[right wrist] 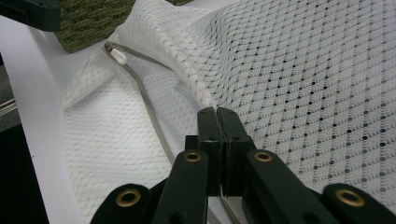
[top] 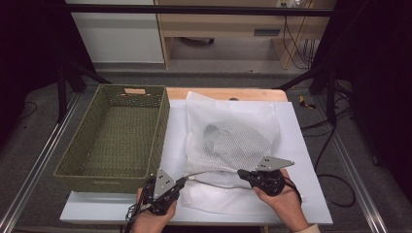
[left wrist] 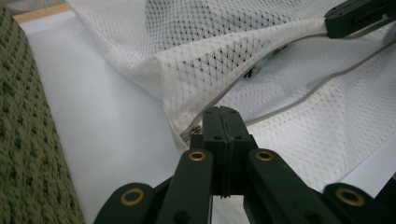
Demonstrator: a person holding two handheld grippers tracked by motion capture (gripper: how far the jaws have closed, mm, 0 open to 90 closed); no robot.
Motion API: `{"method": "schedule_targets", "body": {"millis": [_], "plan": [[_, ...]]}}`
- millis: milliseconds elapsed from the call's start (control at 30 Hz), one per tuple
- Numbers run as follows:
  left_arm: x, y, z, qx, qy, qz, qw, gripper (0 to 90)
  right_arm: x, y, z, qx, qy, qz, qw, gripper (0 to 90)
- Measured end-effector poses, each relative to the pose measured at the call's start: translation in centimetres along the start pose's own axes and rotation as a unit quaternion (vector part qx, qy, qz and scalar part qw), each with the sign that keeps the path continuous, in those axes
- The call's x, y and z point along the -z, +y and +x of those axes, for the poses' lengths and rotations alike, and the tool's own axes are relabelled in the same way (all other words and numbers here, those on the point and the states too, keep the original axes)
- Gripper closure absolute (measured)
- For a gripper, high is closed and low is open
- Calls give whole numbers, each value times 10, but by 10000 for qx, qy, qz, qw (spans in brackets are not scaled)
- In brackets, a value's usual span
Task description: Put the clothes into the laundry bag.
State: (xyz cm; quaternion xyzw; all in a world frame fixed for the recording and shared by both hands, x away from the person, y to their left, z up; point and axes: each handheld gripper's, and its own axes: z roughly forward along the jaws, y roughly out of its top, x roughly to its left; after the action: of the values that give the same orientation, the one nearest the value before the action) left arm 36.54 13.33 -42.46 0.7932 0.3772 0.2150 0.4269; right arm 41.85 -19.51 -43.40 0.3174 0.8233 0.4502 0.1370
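A white mesh bag [top: 233,116] lies on the white table top [top: 303,160] with a dark garment [top: 235,138] inside. Its grey zipper [top: 214,183] runs open along the near edge. My right gripper [top: 240,172] is shut on the bag's upper edge [right wrist: 205,100] and holds that flap raised; in the right gripper view the jaws [right wrist: 217,112] meet on the hem. My left gripper [top: 182,181] is shut at the bag's left corner. In the left gripper view its tip [left wrist: 220,112] sits just beside the zipper slider [left wrist: 196,131]. The white zipper pull [right wrist: 116,55] lies free.
A green woven basket [top: 161,131] stands left of the bag, touching its edge. The wooden table edge [top: 223,93] shows beyond the bag. Metal rails [top: 39,165] flank the table, and cables [top: 335,179] lie on the floor at the right.
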Motion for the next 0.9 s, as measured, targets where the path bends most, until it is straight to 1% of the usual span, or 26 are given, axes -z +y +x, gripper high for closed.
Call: {"method": "schedule_targets", "body": {"millis": [33,133,200,300,367,467,533,600,667,700,733,833,900], "plan": [[0,-1,0,20,22,-10,10000,888,0,0,0,-12,7,-4,10000,894],[-1,-5,-1,12,68,75,9999,839,1,0,-1,-9,3,-4,10000,894],[-4,-8,-1,62,136,110,9998,785,1,0,0,-21,4,-15,10000,893],[-12,-15,-3,114,267,242,9993,665,1,0,-1,-21,6,1,10000,893],[-18,-19,-2,166,275,336,9989,602,1,0,-1,-11,11,12,10000,893],[-28,-24,-2,201,299,500,9981,540,1,0,-1,-9,14,14,10000,893],[-34,-26,-2,186,296,600,9976,523,1,-1,-1,-7,20,14,10000,893],[-38,-28,-1,258,255,626,9974,535,1,-1,-1,-7,20,13,10000,893],[-41,-28,1,277,159,659,9973,611,1,-1,-1,-7,30,22,10000,893],[-42,-28,1,243,142,687,9972,636,1,-1,-1,-5,29,25,10000,893],[-43,-28,2,216,108,706,9972,685,1,-1,0,-10,30,38,10000,893],[-42,-29,4,274,33,665,9974,819,0,-1,1,7,48,60,10000,893],[-39,-29,5,299,9,655,9974,852,-1,-1,2,13,62,64,10000,893]]}}
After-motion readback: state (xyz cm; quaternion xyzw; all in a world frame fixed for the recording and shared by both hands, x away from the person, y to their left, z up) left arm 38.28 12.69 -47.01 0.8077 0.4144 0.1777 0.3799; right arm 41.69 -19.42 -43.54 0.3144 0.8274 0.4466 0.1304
